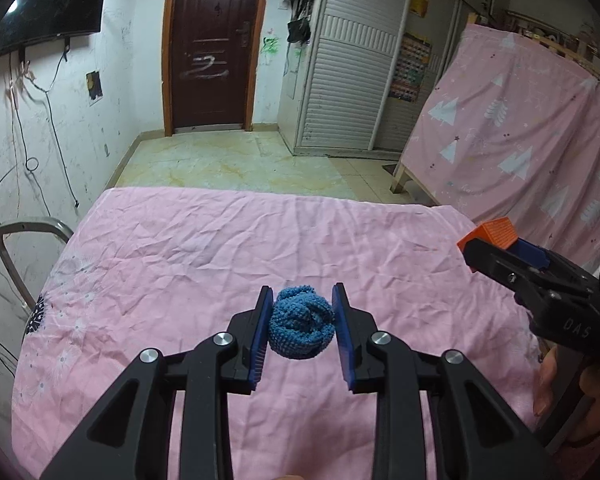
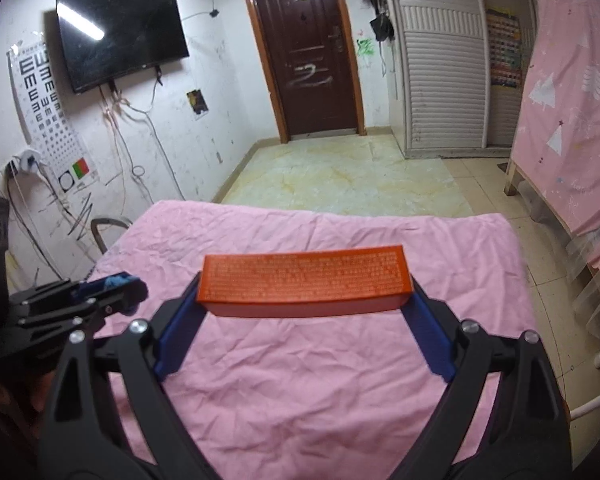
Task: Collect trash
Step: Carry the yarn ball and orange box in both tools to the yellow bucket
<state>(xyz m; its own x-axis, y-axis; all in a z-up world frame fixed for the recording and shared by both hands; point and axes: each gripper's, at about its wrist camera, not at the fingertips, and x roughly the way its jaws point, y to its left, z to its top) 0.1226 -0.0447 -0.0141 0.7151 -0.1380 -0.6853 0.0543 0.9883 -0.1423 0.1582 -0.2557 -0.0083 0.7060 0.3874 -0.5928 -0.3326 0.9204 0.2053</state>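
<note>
In the left wrist view the left gripper (image 1: 303, 300) sits at the lower centre of the frame, its jaws drawn in narrow around a balled blue knitted cloth (image 1: 302, 323). Both blue pads (image 1: 261, 330) press against the sides of the ball, which is clamped between them above the pink sheet (image 1: 204, 264) that covers the desk. At the right edge of the same frame the right gripper (image 1: 496, 242) comes in from the side, with the end of an orange box (image 1: 496, 232) showing at its tip and a hand (image 1: 548, 384) partly visible beneath its black body.

In the right wrist view the right gripper (image 2: 306, 300) fills the lower half of the frame with its jaws spread wide. The orange box (image 2: 304, 284), long and flat with fine print on its top face, lies crosswise between the fingertips, and each short end meets a blue pad (image 2: 176, 340), so the wide stance is a grip on the box's full length. The box is held above the wrinkled pink sheet (image 2: 300, 380). At the lower left of this frame the left gripper (image 2: 116, 286) appears from the side, with a bit of the blue cloth (image 2: 118, 280) visible between its closed tips.

Beyond the desk, in the upper part of both frames, are a tiled floor (image 2: 348, 176), a dark brown door (image 2: 312, 60) and a wall-mounted television (image 2: 120, 38) at the upper left
</note>
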